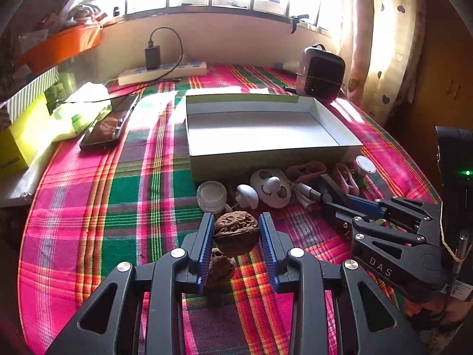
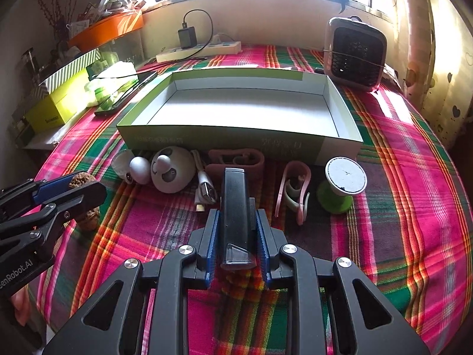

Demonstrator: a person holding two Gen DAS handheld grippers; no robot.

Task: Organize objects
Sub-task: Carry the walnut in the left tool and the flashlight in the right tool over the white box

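The left tool is gripping a wrinkled brown walnut and the right tool a slim black device, both hovering before the empty shallow white-lined box, likely awaiting a forward carry and release.

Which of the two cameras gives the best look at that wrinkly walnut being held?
The left wrist view: the walnut sits centred between its own jaws, whole and sharply lit. The right wrist view shows only its top at the left edge, mostly hidden by the left gripper.
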